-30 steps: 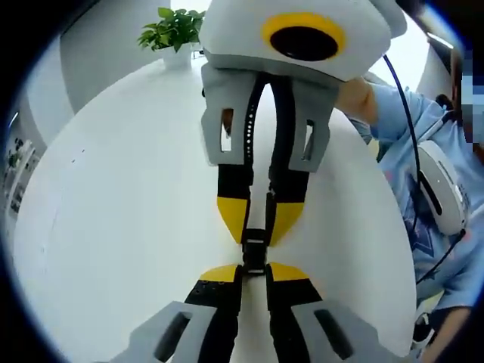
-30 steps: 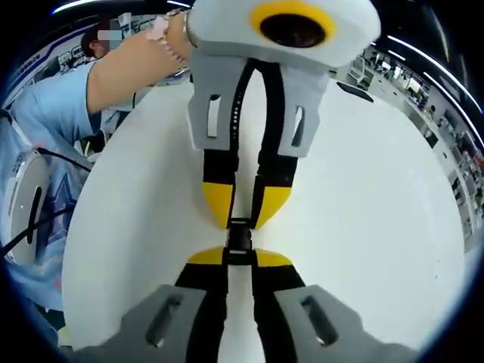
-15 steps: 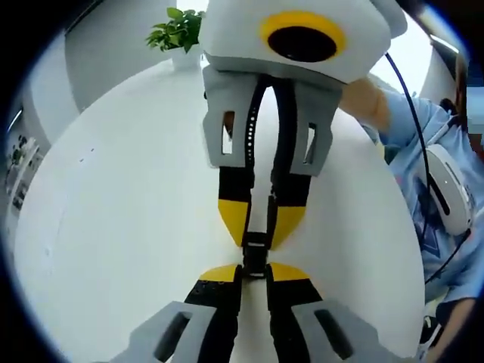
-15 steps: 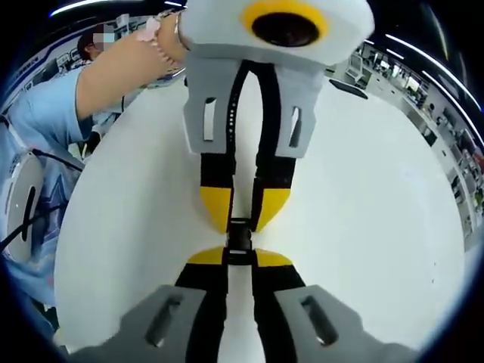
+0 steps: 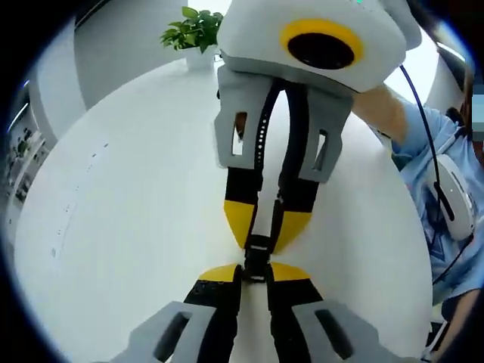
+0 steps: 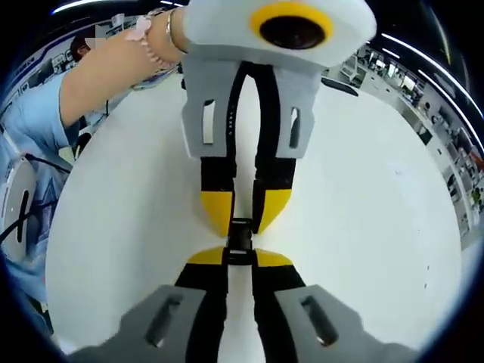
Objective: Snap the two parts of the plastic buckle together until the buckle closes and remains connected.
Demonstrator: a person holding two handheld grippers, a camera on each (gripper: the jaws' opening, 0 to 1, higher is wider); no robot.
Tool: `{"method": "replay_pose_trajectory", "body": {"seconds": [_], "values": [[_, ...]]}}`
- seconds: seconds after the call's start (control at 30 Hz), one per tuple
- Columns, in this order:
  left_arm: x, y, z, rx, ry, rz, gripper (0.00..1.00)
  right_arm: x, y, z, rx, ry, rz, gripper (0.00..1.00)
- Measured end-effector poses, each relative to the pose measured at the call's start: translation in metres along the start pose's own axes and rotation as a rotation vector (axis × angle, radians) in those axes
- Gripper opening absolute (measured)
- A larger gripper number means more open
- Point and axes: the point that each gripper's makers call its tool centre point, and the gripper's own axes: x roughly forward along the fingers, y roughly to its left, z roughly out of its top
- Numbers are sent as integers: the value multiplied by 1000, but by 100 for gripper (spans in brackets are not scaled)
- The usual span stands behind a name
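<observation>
While the two grippers meet nose to nose above the white table (image 5: 113,227), each pinches one end of the black buckle (image 5: 257,257), so its parts can be pushed straight into each other. At lower centre of the left gripper view, the left gripper (image 5: 254,274) has its jaws closed on the buckle; the right gripper (image 5: 267,234) comes down from the top of that frame, clamping the other end. Whether it has latched, I cannot tell.

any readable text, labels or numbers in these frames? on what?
None readable.
Buckle: black, no marking I can make out.
Both tools: yellow tips, no lettering.
Table: plain white.
Far shelves: too small and blurred to read.
</observation>
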Motion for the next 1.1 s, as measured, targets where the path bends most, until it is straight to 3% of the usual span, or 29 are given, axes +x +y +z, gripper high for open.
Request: {"method": "replay_pose_trajectory", "body": {"seconds": [0.63, 1.0, 1.1], "values": [[4, 32, 7, -6, -83, 91, 21, 1, -25, -4, 29, -9, -20, 10], [-20, 46, 9, -15, -135, 218, 26, 0, -28, -6, 34, -1, -41, 10], [-23, 50, 5, -10, -124, 243, 26, 0, -31, -5, 36, 1, -52, 10]]}}
